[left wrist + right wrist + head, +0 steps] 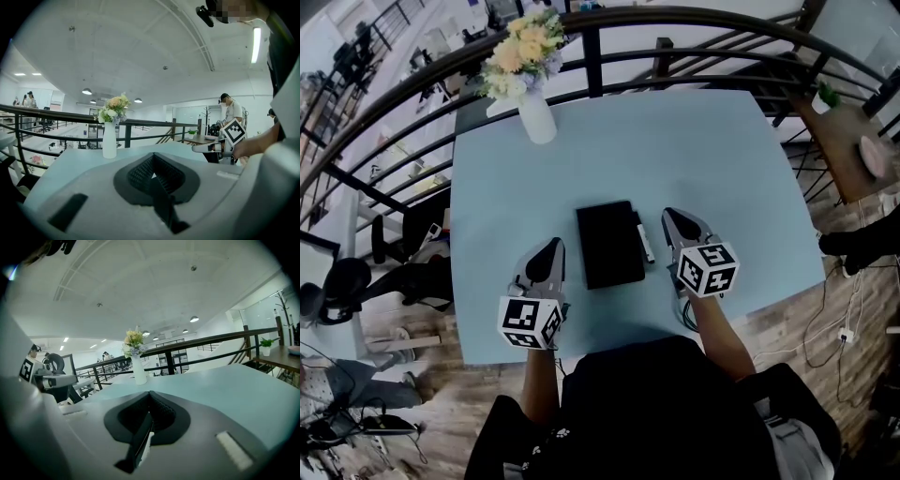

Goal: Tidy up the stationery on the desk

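Your left gripper [553, 248] and right gripper [670, 217] are both closed tight and empty, so you might just bump what looks like a pen [644, 239] away.

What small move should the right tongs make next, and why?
Probably open the right tongs and ease them toward the pen beside the black notebook's right edge: they are shut and empty, and that pen lies closest to them.
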{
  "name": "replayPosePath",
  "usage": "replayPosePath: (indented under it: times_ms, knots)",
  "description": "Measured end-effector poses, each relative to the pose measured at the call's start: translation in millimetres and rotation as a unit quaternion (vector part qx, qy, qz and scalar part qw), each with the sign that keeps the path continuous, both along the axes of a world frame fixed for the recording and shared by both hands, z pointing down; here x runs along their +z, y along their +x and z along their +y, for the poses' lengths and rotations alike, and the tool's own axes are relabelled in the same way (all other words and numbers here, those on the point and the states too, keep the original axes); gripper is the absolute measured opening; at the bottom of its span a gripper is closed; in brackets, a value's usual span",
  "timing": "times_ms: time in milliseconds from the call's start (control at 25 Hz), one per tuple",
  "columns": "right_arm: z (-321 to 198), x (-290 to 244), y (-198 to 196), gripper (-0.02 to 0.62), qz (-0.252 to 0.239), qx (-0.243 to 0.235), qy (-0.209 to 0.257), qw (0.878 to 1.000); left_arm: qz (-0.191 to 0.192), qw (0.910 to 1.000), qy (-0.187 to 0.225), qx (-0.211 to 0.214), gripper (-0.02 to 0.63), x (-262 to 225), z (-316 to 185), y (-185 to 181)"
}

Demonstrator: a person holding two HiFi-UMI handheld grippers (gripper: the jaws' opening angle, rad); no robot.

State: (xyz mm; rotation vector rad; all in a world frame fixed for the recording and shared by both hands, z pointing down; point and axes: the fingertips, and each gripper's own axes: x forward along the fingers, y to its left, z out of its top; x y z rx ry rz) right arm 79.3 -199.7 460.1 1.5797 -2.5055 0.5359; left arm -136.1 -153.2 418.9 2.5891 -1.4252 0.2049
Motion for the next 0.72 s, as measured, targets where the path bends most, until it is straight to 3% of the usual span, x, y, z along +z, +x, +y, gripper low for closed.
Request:
replayPosePath:
  times_ms: [720]
  knots:
    - [-2, 3, -16, 0.008, -0.010, -0.014, -0.005, 1.000, 0.001, 0.9999, -0.006, -0.008, -0.008, 5, -4, -11]
